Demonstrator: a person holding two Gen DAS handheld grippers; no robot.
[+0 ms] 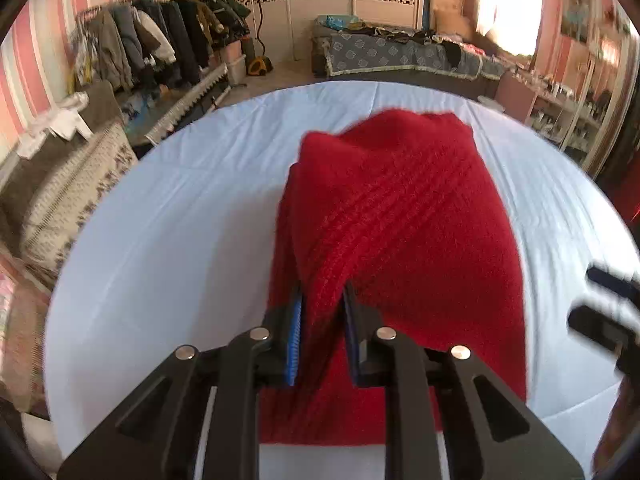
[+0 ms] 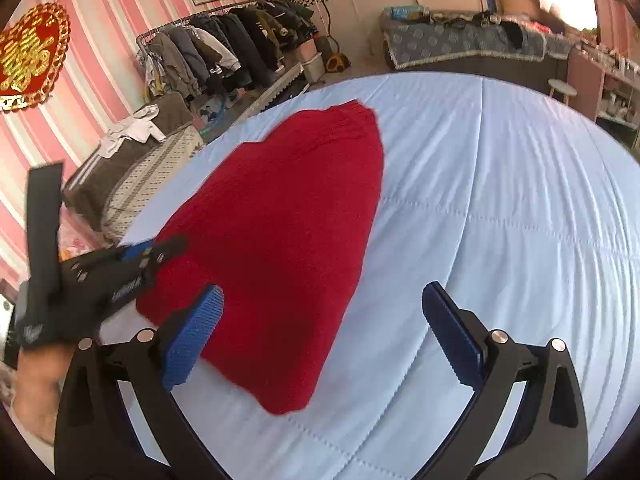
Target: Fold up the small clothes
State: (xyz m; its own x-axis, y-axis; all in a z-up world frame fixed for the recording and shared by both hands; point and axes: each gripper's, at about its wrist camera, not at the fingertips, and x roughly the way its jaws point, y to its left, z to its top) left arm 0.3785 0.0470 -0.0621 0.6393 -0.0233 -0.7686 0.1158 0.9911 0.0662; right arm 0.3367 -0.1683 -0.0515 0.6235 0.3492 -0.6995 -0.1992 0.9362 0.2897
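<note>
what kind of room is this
Most likely a bedroom at home: the work surface looks like a bed under a pale blue quilt, a rail of hanging clothes lines the pink striped wall, and a garment steamer stands past it.

Home bedroom: pink striped walls point(image 2: 120, 12), loaded clothes rack point(image 1: 160, 40) along the wall, pale blue quilted bed cover point(image 2: 500, 220) up front, daybed with patterned spread point(image 1: 400, 56), garment steamer point(image 1: 258, 56), shelves of small items point(image 1: 568, 108).

bare quilt point(image 2: 500, 200) right of sweater point(image 2: 280, 220)
</note>
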